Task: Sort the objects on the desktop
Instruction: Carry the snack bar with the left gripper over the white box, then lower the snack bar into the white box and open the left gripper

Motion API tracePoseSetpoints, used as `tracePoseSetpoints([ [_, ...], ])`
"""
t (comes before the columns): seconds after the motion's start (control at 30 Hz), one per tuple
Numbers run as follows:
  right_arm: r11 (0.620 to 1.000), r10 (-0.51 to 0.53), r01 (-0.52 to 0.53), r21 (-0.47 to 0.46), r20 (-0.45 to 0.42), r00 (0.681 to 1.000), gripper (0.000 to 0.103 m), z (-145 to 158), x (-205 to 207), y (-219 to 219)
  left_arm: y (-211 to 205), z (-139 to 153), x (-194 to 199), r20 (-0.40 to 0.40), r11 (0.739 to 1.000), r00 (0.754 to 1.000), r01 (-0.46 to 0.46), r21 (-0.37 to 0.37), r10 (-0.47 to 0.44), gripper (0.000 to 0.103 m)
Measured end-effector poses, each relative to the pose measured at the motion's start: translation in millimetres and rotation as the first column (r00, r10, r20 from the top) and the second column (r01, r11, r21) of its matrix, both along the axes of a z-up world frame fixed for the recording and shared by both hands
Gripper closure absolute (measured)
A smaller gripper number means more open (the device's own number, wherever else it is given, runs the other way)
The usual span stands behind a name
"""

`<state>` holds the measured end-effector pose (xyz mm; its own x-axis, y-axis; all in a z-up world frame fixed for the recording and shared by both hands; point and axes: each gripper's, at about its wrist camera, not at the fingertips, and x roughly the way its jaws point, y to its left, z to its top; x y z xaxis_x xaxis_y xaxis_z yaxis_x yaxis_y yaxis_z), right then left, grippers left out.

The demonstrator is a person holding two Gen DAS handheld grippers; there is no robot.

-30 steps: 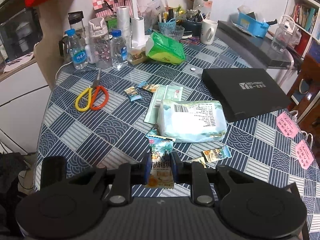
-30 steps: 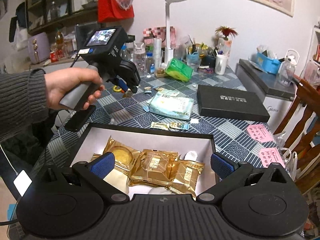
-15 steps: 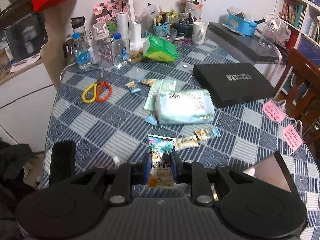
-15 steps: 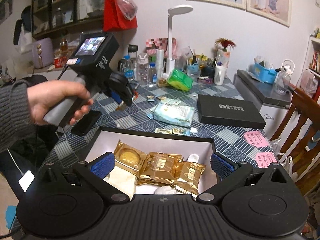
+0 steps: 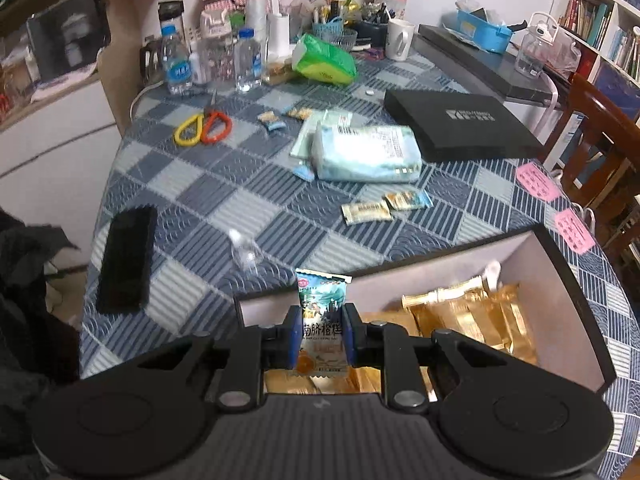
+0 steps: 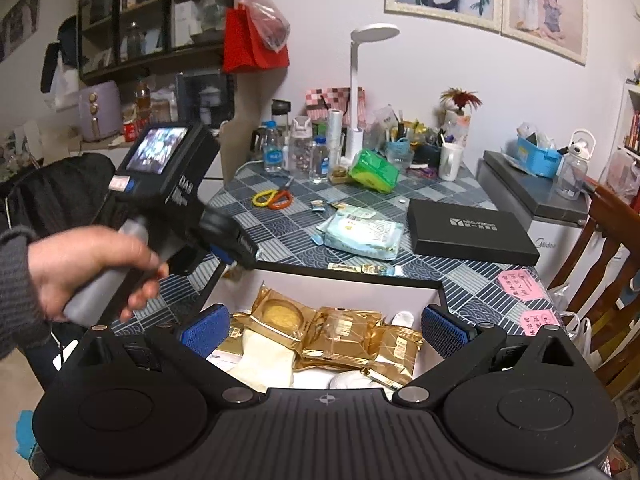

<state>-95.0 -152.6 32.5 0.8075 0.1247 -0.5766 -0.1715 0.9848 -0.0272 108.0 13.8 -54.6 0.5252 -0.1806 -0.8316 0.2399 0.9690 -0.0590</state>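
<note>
The left gripper (image 5: 322, 334) points steeply downward over the near-left corner of the open black cardboard box (image 5: 568, 300), its jaws clamped on a small teal-and-white snack packet (image 5: 322, 316) held upright above the gold foil pastry packs (image 5: 472, 316). A hand (image 6: 86, 276) in a grey knitted sleeve grips its handle. The right gripper (image 6: 324, 330) hovers over the same box, angled shallowly down, jaws wide and empty. The box rests on the blue-checked bench (image 5: 240, 200).
</note>
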Motion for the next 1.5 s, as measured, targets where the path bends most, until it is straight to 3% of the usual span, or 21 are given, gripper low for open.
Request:
tracePoseSetpoints([
  [0.3,1.000,-0.018,0.018,0.008,0.004,1.000,0.000,0.7,-6.2,-4.6,-2.4,-20.2,-20.0,-0.071,0.999,0.997,-0.001,-0.037,-0.001,0.079],
  [0.53,1.000,-0.027,0.027,0.010,-0.006,1.000,0.000,-1.9,-7.2,-8.5,-38.0,-23.0,-18.1,-0.108,0.993,0.992,0.048,-0.109,-0.060,0.079],
  [0.7,0.999,-0.049,0.049,0.010,-0.013,0.999,0.000,-3.7,-8.4,-18.2,-67.8,-36.7,-1.6,-0.138,0.991,0.989,0.033,-0.132,-0.052,0.079],
  [1.07,0.995,-0.092,0.093,0.020,-0.036,0.995,0.000,-8.2,-2.0,-44.8,-89.8,-55.2,16.4,-0.161,0.997,0.987,-0.005,-0.081,-0.009,0.079],
  [1.5,0.999,-0.033,0.034,0.014,-0.056,0.998,0.000,-10.2,15.5,-39.5,-90.4,-54.1,14.2,-0.121,0.999,0.992,-0.023,-0.035,0.019,0.077],
])
